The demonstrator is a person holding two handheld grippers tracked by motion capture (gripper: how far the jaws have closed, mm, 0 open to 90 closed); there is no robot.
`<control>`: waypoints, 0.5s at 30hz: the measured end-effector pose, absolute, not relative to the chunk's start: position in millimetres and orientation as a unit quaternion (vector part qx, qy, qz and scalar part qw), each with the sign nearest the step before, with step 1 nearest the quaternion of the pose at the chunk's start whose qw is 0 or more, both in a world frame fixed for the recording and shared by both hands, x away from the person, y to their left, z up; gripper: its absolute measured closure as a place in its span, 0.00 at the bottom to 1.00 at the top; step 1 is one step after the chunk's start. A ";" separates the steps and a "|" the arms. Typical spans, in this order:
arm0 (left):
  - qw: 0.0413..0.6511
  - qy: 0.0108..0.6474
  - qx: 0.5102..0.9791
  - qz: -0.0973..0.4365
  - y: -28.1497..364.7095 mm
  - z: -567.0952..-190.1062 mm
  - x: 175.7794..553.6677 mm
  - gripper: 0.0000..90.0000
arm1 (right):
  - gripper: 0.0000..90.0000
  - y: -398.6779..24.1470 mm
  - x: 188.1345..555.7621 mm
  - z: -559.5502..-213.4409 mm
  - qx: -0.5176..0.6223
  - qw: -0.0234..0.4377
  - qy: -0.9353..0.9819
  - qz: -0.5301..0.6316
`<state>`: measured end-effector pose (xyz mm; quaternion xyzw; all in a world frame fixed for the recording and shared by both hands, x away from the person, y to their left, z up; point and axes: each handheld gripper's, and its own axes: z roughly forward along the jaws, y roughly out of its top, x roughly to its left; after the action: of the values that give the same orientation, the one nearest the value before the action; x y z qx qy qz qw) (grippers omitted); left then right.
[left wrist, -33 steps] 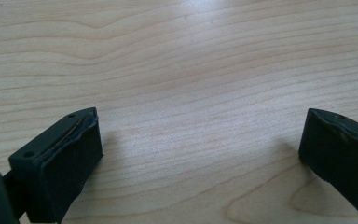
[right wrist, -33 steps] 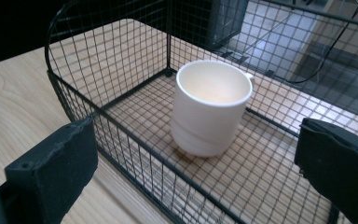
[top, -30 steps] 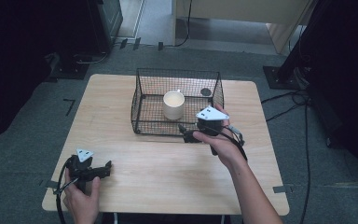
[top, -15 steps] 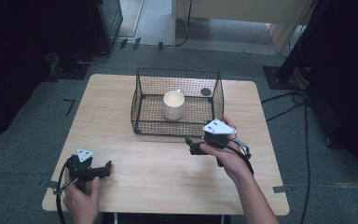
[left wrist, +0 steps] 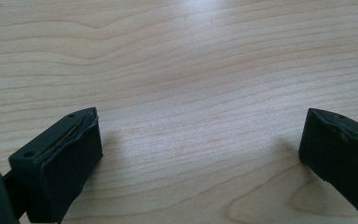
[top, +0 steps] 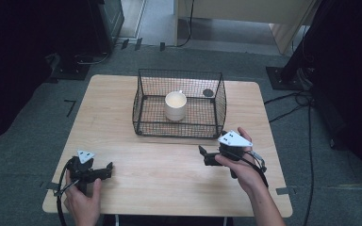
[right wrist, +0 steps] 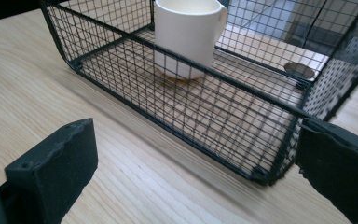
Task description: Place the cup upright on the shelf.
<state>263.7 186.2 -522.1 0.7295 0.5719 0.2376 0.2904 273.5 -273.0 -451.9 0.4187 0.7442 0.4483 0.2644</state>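
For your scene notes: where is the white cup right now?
In the high view the cup stands upright inside the wire basket at the table's far middle, ahead of the open right gripper.

Dim, dark surroundings; soft overhead glare on table [top: 122,122].

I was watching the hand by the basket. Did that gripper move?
Yes. The right gripper has pulled back from the wire basket toward the table's near edge, jaws open and empty.

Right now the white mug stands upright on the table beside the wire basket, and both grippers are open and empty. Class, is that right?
Not quite: the white mug stands upright inside the wire basket, as the high view shows. The left gripper and right gripper are indeed open and empty.
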 end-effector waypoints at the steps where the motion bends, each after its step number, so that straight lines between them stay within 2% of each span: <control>1: 0.290 0.572 0.730 0.238 186.2 -522.1 263.7 0.00 | 0.00 -275.3 272.2 -453.1 0.419 0.265 0.744 0.447; 15: 0.290 0.571 0.730 0.237 186.3 -522.0 263.6 0.00 | 0.00 -311.1 256.2 -463.4 0.445 0.268 0.731 0.444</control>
<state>263.6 186.3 -522.0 0.7302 0.5714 0.2375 0.2897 256.2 -311.1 -463.4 0.4448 0.7306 0.4435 0.2677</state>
